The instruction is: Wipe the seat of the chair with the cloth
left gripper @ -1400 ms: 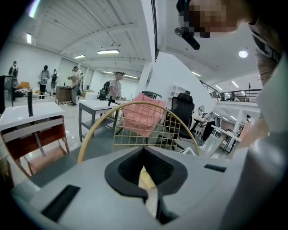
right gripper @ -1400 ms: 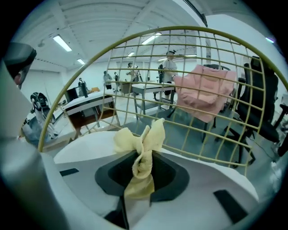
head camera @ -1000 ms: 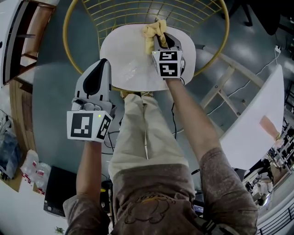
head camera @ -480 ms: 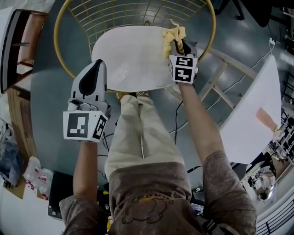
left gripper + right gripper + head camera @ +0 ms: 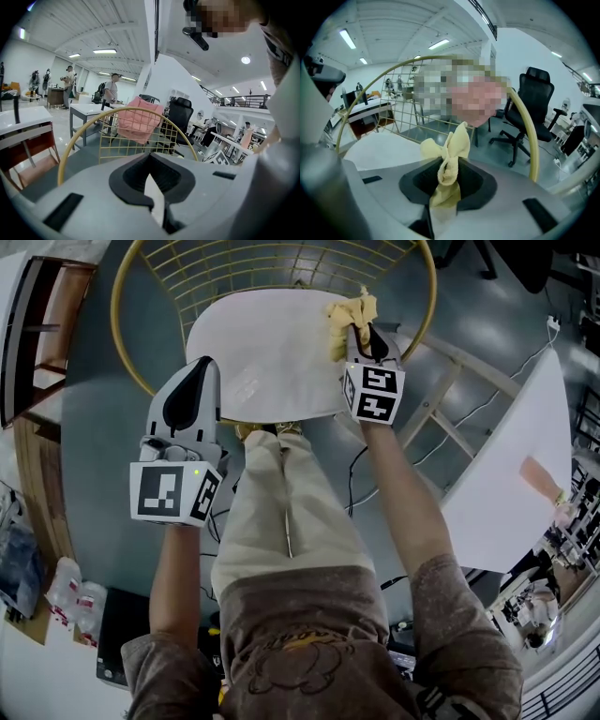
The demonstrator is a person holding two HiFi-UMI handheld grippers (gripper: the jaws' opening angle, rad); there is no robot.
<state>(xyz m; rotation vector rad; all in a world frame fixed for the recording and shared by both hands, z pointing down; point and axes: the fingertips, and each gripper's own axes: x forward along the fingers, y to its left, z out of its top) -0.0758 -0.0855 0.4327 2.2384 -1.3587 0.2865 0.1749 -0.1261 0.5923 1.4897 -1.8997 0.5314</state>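
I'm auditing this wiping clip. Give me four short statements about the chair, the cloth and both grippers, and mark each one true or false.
1. The right gripper is shut on the crumpled yellow cloth. True.
2. The cloth is at the near left edge of the rounded white chair seat. False: it is over the seat's far right part, close to the gold frame.
3. The left gripper grips a second cloth. False: its jaws are together with nothing between them, by the seat's near left edge.
4. The chair has a gold wire-grid back. True.
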